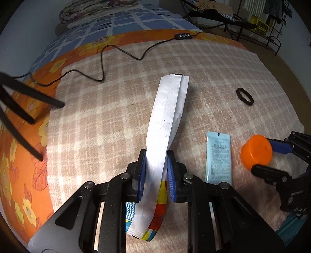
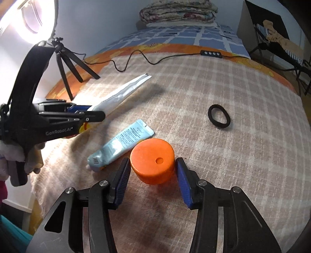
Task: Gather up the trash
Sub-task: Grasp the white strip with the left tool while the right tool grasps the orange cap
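Observation:
My left gripper (image 1: 156, 155) is shut on a long white snack wrapper (image 1: 167, 116) with a colourful printed side, held above the plaid blanket; it also shows in the right wrist view (image 2: 120, 95). My right gripper (image 2: 152, 162) is shut on an orange plastic cap (image 2: 152, 162), which also shows in the left wrist view (image 1: 256, 153). A light blue tube (image 2: 121, 145) lies on the blanket between the two grippers, also visible in the left wrist view (image 1: 218, 157).
A black hair tie (image 2: 219, 116) lies on the blanket to the right. A black cable with an inline switch (image 2: 211, 53) runs across the far side. A small tripod (image 2: 68, 64) with a ring light stands at the left. Folded quilts (image 2: 178, 11) sit at the bed's far end.

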`<action>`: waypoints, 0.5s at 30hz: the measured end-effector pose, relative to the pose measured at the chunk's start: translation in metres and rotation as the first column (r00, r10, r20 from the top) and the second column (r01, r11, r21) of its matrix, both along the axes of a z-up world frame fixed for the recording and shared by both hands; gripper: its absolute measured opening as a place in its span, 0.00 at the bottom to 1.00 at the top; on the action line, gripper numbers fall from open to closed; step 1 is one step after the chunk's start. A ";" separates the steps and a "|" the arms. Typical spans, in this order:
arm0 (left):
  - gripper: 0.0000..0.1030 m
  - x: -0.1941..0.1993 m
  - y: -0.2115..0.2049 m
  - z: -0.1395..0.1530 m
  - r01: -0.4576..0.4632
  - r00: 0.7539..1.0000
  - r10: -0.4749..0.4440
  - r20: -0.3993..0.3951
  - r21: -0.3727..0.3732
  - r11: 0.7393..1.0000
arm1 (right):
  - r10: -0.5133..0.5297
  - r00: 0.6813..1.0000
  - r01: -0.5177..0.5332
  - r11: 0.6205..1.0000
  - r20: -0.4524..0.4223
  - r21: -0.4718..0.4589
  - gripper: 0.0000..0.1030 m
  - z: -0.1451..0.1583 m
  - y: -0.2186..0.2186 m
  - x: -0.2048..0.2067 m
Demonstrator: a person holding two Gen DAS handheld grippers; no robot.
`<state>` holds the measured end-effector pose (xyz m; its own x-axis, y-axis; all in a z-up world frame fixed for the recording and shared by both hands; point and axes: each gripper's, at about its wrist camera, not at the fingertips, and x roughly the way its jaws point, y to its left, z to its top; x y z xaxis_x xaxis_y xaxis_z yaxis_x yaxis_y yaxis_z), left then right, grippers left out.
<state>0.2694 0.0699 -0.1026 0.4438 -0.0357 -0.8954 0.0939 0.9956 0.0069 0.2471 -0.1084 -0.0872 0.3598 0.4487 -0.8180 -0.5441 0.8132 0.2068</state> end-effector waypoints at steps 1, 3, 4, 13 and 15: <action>0.18 -0.003 0.002 0.002 -0.005 1.000 0.005 0.003 -0.001 1.000 | 0.002 1.000 -0.002 1.000 0.007 0.001 0.44 0.003 0.000 -0.002; 0.18 -0.011 0.005 0.006 -0.018 1.000 0.018 0.009 -0.005 1.000 | 0.007 1.000 -0.007 1.000 0.024 0.000 0.44 0.008 0.001 -0.006; 0.18 -0.015 0.006 0.009 -0.024 1.000 0.024 0.013 -0.007 1.000 | 0.011 0.999 -0.011 1.000 0.032 0.000 0.44 0.012 0.001 -0.008; 0.18 -0.056 0.001 0.038 -0.026 0.998 0.026 0.049 -0.009 1.000 | 0.042 0.995 -0.041 0.999 0.093 -0.010 0.44 0.040 -0.007 -0.038; 0.18 -0.068 -0.004 0.045 -0.016 0.998 0.016 0.059 0.002 1.000 | 0.046 0.994 -0.045 0.999 0.103 -0.010 0.44 0.045 -0.011 -0.047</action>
<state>0.2011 0.0663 -0.0576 0.4962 -0.0262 -0.8678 0.0776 0.9969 0.0143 0.2006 -0.1191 -0.0418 0.4218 0.4606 -0.7810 -0.5989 0.7882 0.1414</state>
